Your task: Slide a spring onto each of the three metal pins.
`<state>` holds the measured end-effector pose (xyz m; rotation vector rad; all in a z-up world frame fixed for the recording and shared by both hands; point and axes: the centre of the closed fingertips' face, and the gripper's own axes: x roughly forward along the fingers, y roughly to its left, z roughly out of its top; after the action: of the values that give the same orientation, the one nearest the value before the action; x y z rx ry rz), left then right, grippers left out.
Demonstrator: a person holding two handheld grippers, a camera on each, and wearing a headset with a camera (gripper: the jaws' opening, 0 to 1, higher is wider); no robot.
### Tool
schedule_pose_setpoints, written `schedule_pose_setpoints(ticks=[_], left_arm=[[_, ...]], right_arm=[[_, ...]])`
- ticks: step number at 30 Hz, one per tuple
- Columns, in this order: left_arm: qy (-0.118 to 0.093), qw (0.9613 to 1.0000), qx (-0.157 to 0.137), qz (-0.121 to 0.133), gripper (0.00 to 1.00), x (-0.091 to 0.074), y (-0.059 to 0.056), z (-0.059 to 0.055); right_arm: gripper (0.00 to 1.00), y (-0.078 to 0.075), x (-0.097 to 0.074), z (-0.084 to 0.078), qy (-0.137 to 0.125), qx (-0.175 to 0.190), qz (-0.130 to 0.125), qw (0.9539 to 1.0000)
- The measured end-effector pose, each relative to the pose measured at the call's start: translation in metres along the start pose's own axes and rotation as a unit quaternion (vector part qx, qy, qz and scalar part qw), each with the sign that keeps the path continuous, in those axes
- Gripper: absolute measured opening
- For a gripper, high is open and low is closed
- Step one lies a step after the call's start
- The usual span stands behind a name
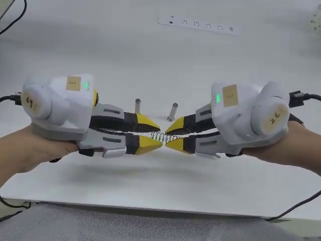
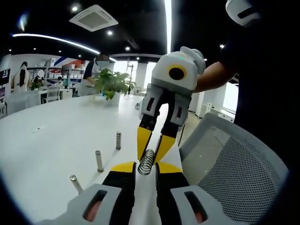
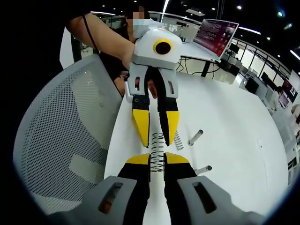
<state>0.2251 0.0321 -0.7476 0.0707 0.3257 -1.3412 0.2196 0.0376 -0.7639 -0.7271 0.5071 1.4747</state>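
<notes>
White surface (image 1: pixel 150 60) below, power strip (image 1: pixel 200 24) along far edge. At left, left gripper (image 1: pixel 160 136), jaws pinched on one end of spring (image 1: pixel 158 137), spring held level off surface between both grippers. Just behind, two bare pins (image 1: pixel 137 105) upright, apart from each other. Farther along in left gripper view, spring-clad pin (image 2: pixel 118 139). At right, right gripper (image 1: pixel 166 138), jaws nipped on spring's other end.

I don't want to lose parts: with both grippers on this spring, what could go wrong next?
The spring is pinched at both ends between the left gripper and right gripper; pulling apart may stretch it or let it pop free. The bare pins stand close behind, easy to knock.
</notes>
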Motion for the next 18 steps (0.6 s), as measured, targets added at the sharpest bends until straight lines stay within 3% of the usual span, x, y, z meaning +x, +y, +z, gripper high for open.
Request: schedule_pose_setpoints(ticks=[18], left_arm=[[-0.005,1.0000,0.001,-0.002,0.03,0.0001,-0.0010,0.0024]], right_arm=[[0.08,0.0000,-0.0026,0.0012,-0.004,-0.002,0.003,1.0000]])
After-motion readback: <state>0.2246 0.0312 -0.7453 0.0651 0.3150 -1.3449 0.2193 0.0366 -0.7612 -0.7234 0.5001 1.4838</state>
